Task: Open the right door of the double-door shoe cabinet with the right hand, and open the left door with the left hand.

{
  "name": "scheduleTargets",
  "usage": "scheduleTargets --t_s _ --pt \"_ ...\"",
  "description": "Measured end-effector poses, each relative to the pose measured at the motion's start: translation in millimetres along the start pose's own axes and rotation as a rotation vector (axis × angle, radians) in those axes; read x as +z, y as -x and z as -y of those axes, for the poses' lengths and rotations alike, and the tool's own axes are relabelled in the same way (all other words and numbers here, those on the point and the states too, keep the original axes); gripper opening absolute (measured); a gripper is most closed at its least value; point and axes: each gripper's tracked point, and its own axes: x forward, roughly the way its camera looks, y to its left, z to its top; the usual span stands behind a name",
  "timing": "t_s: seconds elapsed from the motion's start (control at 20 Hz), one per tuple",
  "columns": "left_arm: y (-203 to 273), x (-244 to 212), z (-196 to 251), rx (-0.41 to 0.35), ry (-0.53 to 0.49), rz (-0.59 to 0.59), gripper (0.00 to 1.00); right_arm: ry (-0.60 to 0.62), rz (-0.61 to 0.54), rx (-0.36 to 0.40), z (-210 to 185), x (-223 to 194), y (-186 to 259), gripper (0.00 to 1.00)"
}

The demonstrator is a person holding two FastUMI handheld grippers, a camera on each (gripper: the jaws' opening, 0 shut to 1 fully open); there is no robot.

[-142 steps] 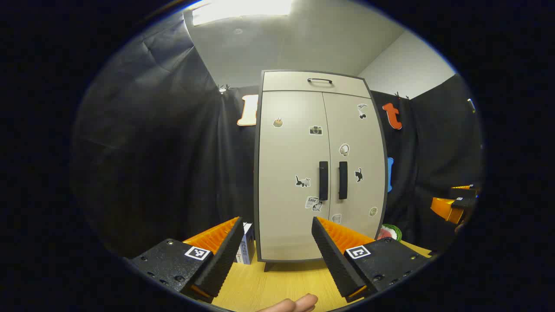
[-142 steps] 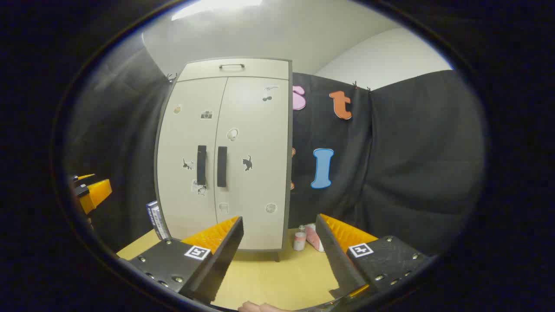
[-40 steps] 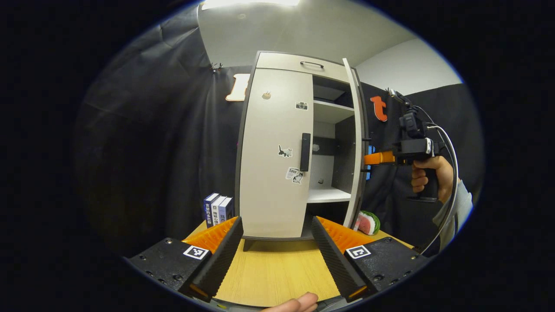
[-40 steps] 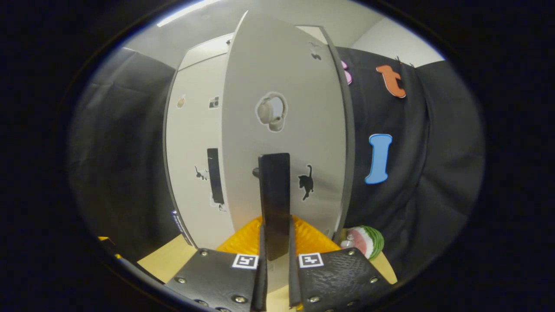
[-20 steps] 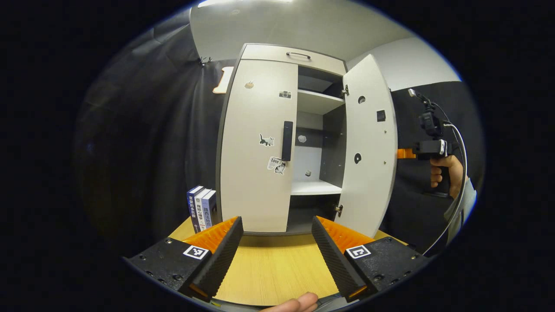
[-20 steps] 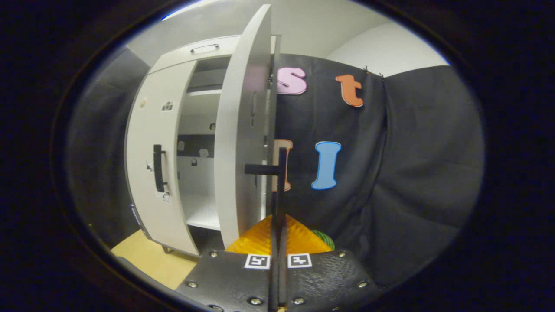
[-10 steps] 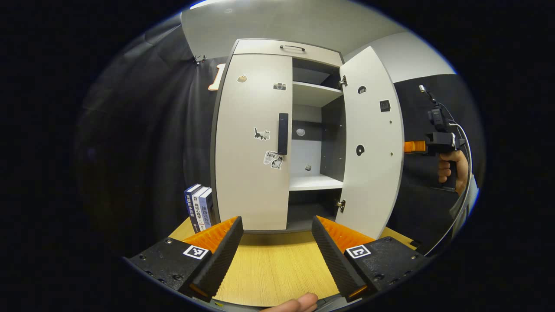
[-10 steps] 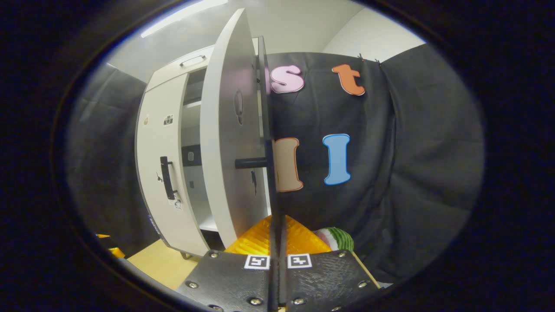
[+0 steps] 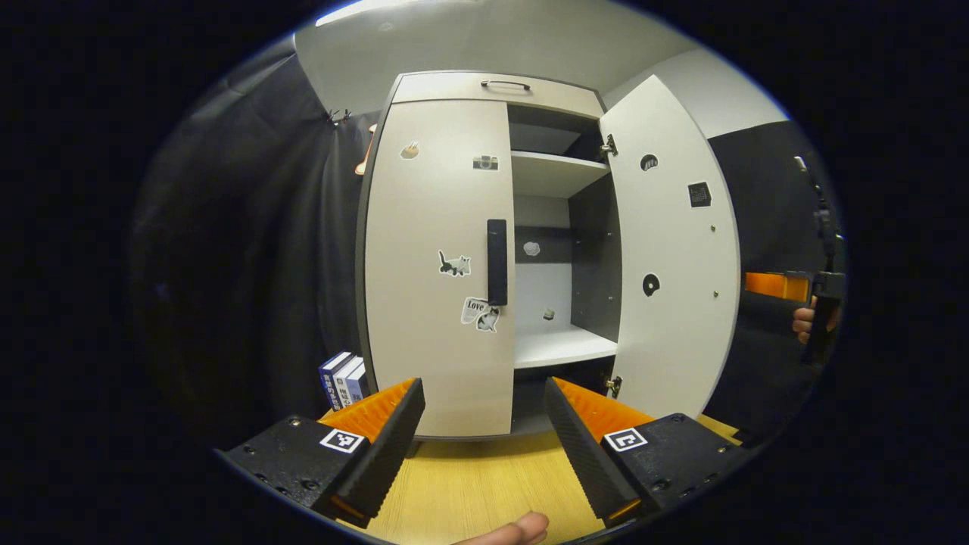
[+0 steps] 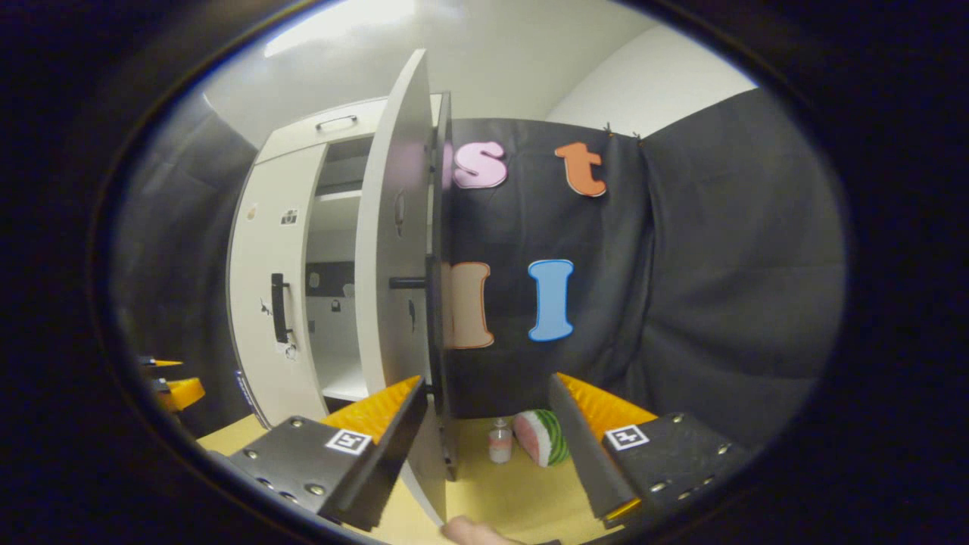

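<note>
The beige shoe cabinet [image 9: 439,227] stands on the wooden table. Its left door is closed, with a black vertical handle [image 9: 496,261] on it. The right door [image 9: 674,250] is swung wide open, inner face showing. My left gripper [image 9: 482,393] is open, a short way in front of the left door and below its handle. In the right gripper view the right door [image 10: 394,227] is edge-on, its black handle [image 10: 437,341] just beyond my left finger. My right gripper [image 10: 486,386] is open and holds nothing; it also appears beyond the open door [image 9: 780,285].
Shelves [image 9: 556,344] inside the cabinet look bare. A few books [image 9: 344,378] stand left of the cabinet. A watermelon-slice toy [image 10: 541,437] and a small bottle [image 10: 497,443] lie on the table [image 9: 469,492] to its right. A top drawer [image 9: 506,85] is closed.
My right gripper has opened, let go of the right door's handle and drawn back a little. The right door swung slightly wider. My left gripper has come closer to the left door.
</note>
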Motion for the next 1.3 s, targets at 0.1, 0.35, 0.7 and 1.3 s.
scheduleTargets --t_s 0.1,0.35,0.7,1.3 --pt "-23 9 7 -0.017 0.016 0.005 0.99 -0.032 0.0 -0.039 16 -6 22 1.0" --pt "-94 39 -3 0.039 0.058 0.033 0.99 -0.09 -0.018 -0.068 34 -31 75 1.0" --pt "-166 70 -4 0.038 0.01 0.053 0.99 -0.112 -0.037 -0.089 43 -64 102 1.0" --pt "-231 73 -7 0.075 0.021 0.02 0.98 -0.097 -0.055 0.006 15 -99 171 1.0"
